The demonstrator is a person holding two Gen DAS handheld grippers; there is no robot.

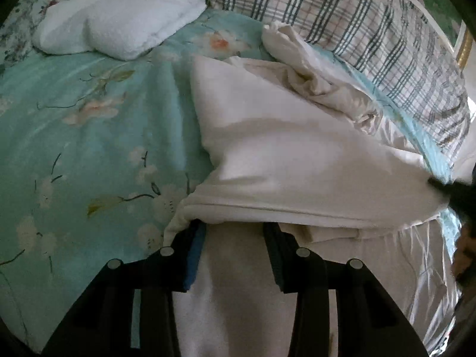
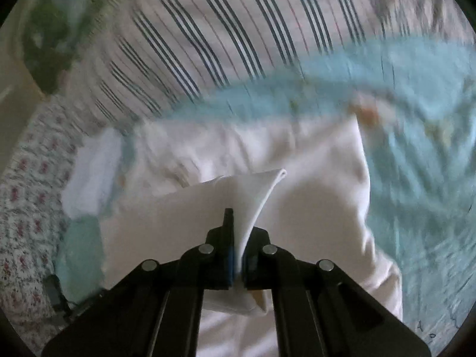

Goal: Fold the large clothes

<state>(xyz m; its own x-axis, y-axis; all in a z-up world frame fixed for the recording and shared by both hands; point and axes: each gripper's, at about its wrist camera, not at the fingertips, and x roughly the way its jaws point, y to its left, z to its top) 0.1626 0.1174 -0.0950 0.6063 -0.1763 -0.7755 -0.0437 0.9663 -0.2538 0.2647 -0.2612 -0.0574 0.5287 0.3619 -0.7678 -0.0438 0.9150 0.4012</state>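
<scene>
A large white garment lies rumpled on the teal floral bedsheet, with a shiny silvery layer showing at its right side. My left gripper stands with its fingers apart. A folded hem of the garment drapes over and hides the fingertips, and white cloth lies between them. In the right wrist view my right gripper is shut on a raised, pointed fold of the white garment. The pinched cloth stands up between the pads.
A folded white towel rests at the far left of the bed, also seen as the towel. A plaid cover runs along the far side, blurred. A floral fabric borders the left.
</scene>
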